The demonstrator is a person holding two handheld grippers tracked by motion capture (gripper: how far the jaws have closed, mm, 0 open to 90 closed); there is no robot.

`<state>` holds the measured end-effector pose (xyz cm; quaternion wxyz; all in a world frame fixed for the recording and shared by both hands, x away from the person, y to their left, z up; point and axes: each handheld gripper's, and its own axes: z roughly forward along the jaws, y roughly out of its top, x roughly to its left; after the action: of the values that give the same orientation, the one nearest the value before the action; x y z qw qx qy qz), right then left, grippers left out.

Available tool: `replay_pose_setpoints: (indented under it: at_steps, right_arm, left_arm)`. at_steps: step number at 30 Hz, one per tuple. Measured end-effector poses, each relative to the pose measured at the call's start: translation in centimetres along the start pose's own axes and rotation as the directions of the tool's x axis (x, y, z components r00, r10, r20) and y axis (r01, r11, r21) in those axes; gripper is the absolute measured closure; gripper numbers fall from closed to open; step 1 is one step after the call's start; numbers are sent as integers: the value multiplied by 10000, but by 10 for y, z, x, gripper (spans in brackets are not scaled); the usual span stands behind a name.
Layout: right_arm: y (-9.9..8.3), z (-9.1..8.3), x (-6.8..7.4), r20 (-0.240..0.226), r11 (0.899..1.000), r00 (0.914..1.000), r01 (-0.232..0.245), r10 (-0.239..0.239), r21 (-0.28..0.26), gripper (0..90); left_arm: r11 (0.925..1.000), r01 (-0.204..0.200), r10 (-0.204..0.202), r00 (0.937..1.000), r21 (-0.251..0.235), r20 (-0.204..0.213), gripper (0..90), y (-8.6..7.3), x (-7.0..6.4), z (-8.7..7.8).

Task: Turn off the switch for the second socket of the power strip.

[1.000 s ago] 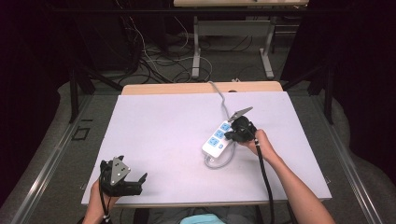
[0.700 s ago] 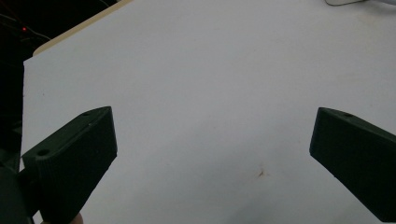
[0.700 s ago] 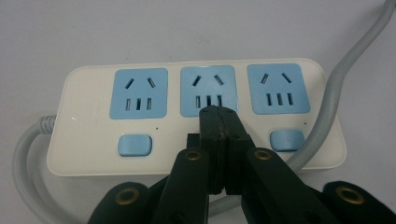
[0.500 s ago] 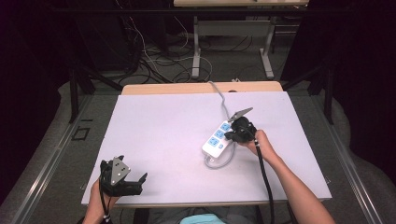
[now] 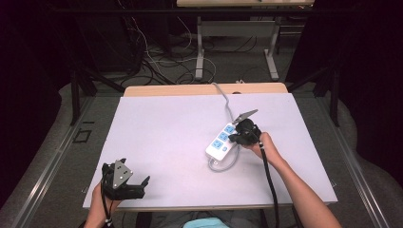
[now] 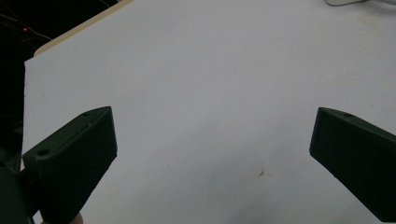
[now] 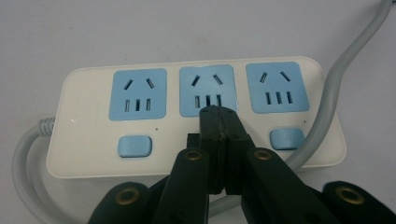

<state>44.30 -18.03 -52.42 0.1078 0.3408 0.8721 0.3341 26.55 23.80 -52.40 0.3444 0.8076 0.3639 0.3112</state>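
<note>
Power strip (image 5: pixel 221 144): long axis 1–7 o'clock, cord end toward 7.
Right claw (image 7: pixel 218 122): jaws pressed together, tips over middle socket.
Left claw (image 6: pixel 212 154): wide, holding nothing.

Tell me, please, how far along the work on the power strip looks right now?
Done: the right gripper, jaws shut, has reached the power strip. In hand: its tips sit over the middle switch position, probably pressing it. Left: the two other switches, if wanted. The left gripper waits open.

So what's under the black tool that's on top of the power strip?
The right tool, shut, sits over the middle of the white power strip. Blue buttons show under the two outer sockets. The spot below the middle socket is covered, so any button there cannot be seen.
</note>
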Motion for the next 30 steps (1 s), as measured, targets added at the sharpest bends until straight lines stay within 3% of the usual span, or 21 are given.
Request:
replay_pose_setpoints:
  at_steps: [15,16,18,21,30]
  right_arm:
    - [0,-2,1,-42,9990,9995,-305,307,314,900]
    - [-1,-1,1,-15,9994,9994,-346,347,86,900]
    - [0,-2,0,-74,9993,9998,-180,182,340,900]
    - [-1,1,-1,-81,9997,9998,-193,192,-158,900]
    - [-1,0,0,-38,9997,9997,-239,239,-2,900]
  left_arm:
    - [10000,-15,15,10000,6,-9,6,0,0,0]
    - [10000,6,-6,10000,2,-1,6,0,0,0]
    - [10000,0,0,10000,1,-2,6,0,0,0]
    - [10000,-2,2,10000,-1,0,6,0,0,0]
    - [10000,-1,1,10000,-3,-1,6,0,0,0]
